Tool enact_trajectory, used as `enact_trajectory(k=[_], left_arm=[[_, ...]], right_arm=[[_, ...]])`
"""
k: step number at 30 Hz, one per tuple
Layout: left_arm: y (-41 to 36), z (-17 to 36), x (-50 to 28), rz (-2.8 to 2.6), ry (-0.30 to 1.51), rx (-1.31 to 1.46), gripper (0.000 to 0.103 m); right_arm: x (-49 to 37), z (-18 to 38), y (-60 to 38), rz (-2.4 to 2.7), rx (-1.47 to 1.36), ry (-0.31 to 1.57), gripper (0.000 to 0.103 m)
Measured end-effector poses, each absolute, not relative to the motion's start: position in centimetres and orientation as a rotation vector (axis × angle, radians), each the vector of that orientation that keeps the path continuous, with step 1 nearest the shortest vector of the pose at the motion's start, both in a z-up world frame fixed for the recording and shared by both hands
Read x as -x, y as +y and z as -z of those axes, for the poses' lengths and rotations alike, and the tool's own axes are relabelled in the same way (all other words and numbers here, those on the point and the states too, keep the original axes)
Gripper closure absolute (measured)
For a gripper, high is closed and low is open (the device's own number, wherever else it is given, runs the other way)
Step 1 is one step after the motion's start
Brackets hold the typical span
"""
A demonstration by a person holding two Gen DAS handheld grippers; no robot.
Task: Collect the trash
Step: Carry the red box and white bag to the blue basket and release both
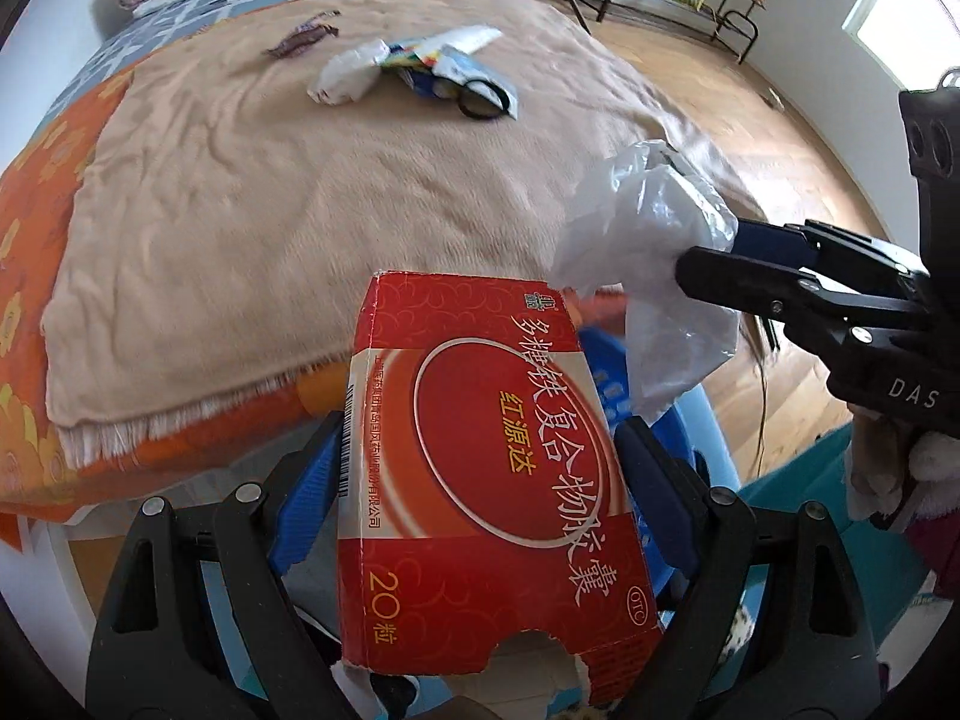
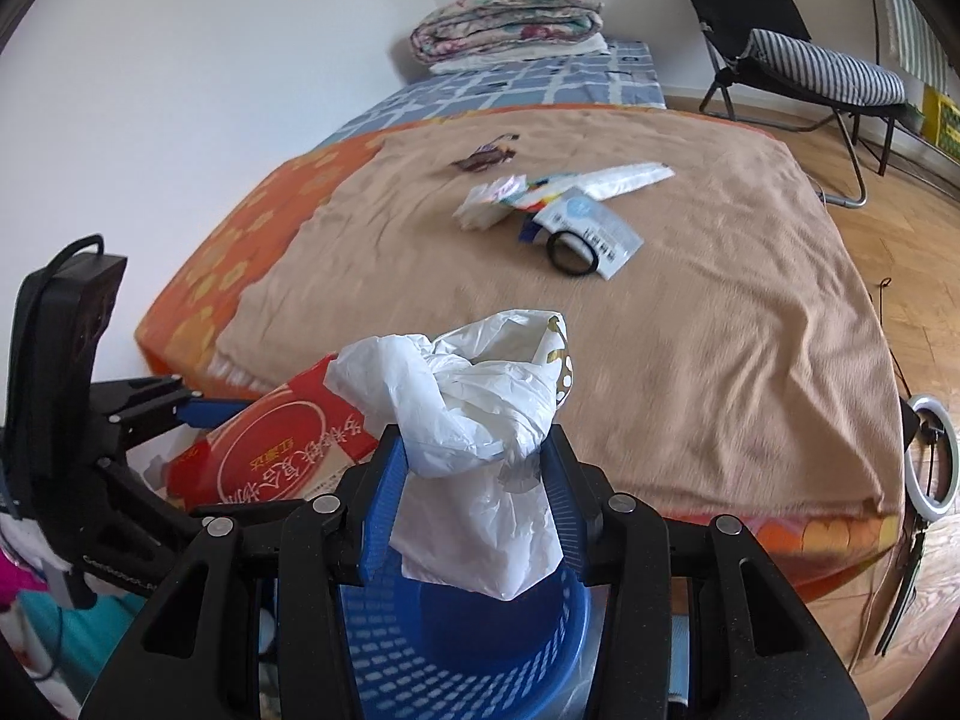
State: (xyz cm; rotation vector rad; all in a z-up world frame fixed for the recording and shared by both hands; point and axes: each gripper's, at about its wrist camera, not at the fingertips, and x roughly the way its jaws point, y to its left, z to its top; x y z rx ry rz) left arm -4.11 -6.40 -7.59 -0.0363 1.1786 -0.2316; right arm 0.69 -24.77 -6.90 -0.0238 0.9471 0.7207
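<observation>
My left gripper (image 1: 480,450) is shut on a red medicine box (image 1: 480,468) with Chinese print, held in front of the bed's near edge. The box also shows in the right wrist view (image 2: 270,450). My right gripper (image 2: 474,468) is shut on a crumpled white plastic bag (image 2: 480,420), held over a blue mesh trash basket (image 2: 456,648). The bag (image 1: 648,240) and right gripper (image 1: 708,264) appear at the right of the left wrist view. More trash lies on the bed: a white wrapper pile (image 2: 540,198), a black ring (image 2: 570,255), a dark candy wrapper (image 2: 486,156).
A tan blanket (image 2: 690,330) covers the bed over an orange sheet (image 2: 240,240). A folded quilt (image 2: 510,18) lies at the head. A black folding chair (image 2: 780,54) stands on the wood floor at right. A ring light (image 2: 936,456) stands by the bed's corner.
</observation>
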Motion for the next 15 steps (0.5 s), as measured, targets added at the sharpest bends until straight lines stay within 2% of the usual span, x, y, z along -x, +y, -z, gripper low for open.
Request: enact_trajectory(k=[15], left_arm=[[-7.9, 10.8, 7.0, 0.284, 1.233, 0.0, 0.013]], right_arm=[[2.0, 11.9, -24.5, -0.76, 0.069, 1.072, 0.059]])
